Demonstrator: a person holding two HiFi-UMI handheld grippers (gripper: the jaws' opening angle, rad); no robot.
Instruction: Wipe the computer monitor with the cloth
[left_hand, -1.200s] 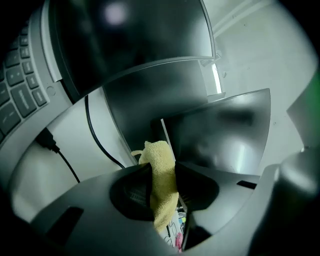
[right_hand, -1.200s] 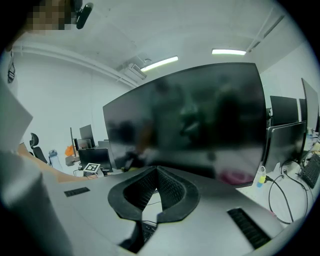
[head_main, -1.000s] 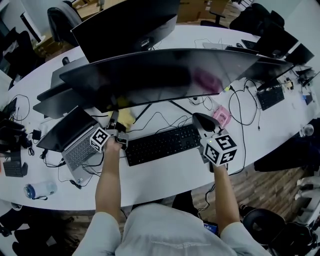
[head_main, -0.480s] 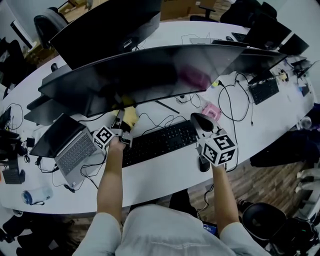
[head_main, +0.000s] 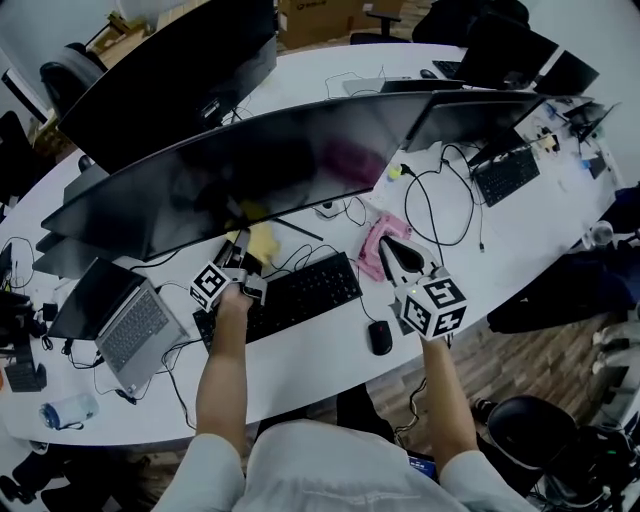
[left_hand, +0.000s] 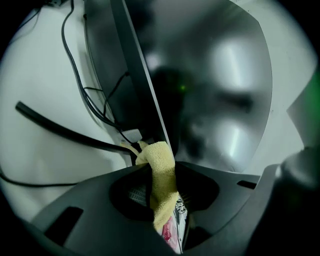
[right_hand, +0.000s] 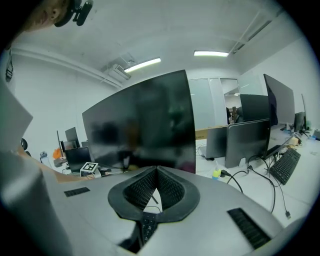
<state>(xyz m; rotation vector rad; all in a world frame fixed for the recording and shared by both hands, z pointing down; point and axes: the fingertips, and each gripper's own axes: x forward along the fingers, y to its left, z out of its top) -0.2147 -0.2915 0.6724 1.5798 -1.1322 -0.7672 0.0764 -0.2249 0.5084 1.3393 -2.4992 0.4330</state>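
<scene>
Since a second ago the right gripper (head_main: 390, 250) has come to sit beside a pink cloth (head_main: 371, 246), and a mouse (head_main: 380, 337) now shows near it.

Nearest, a strip of bare white table (head_main: 320, 365) runs between the table's edge and the keyboard (head_main: 290, 295). The right gripper's jaws meet at their tips with nothing between them. The left gripper (head_main: 241, 250) reaches over the keyboard's far left corner, clamped on a yellow cloth (left_hand: 161, 170). The cloth's free end pokes up at the lower edge of the wide curved monitor (head_main: 230, 175), by the monitor's stand; whether it touches the screen I cannot tell. Loose cables cross the table under that edge, so room there is tight. A laptop (head_main: 120, 320) lies to the left.
</scene>
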